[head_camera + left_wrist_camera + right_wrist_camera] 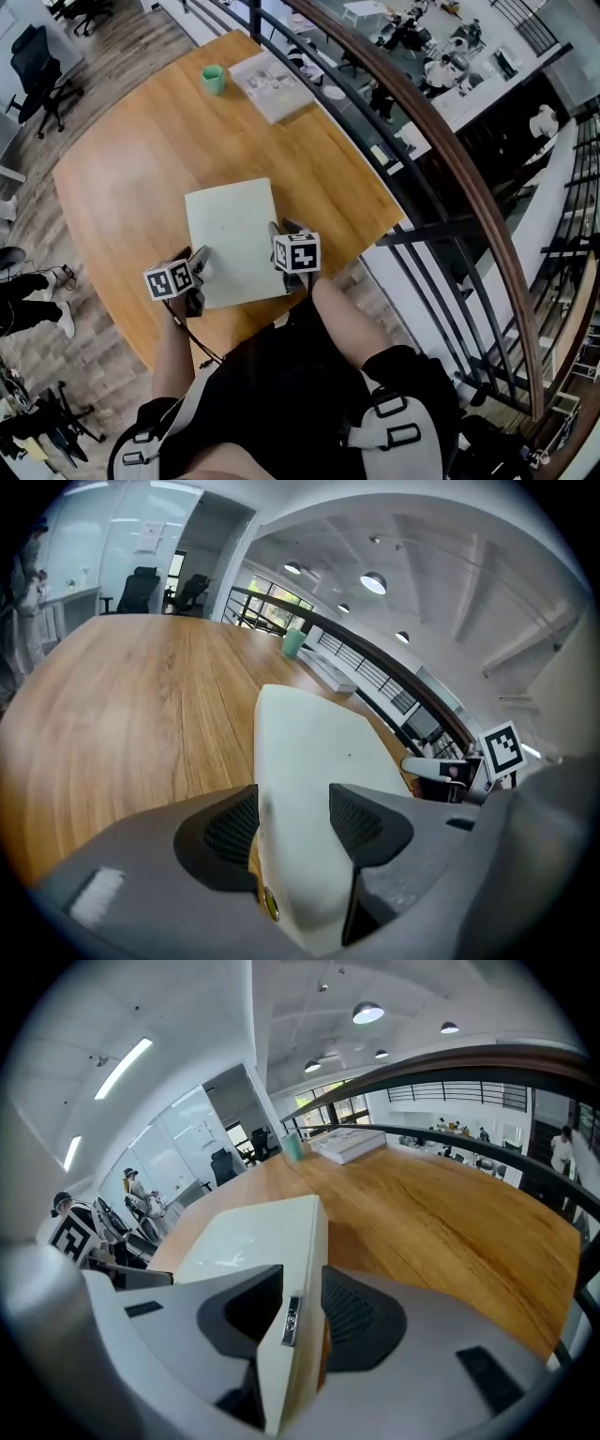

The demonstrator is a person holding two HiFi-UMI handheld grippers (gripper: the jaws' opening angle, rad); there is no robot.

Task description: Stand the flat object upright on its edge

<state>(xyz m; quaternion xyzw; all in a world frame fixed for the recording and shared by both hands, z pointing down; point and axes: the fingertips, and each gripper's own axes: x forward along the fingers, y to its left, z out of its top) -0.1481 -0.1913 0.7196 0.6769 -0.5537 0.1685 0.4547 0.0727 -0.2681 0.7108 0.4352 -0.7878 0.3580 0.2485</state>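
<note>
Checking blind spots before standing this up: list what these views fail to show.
- Near corners of the flat object: head view, covered by the left gripper and right gripper.
- Whether the pads press it: both gripper views, it fills each gap.
- Contents of the cup: too small in every view.
- Print on the paper stack: too small.

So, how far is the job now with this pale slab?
Done: the left tongs and right tongs each straddle the near edge of the pale slab. In hand: no lift shows, and the left jaws look slack on it. To do: the slab lies about flat on the wooden table, so tipping it onto its edge remains.
</note>
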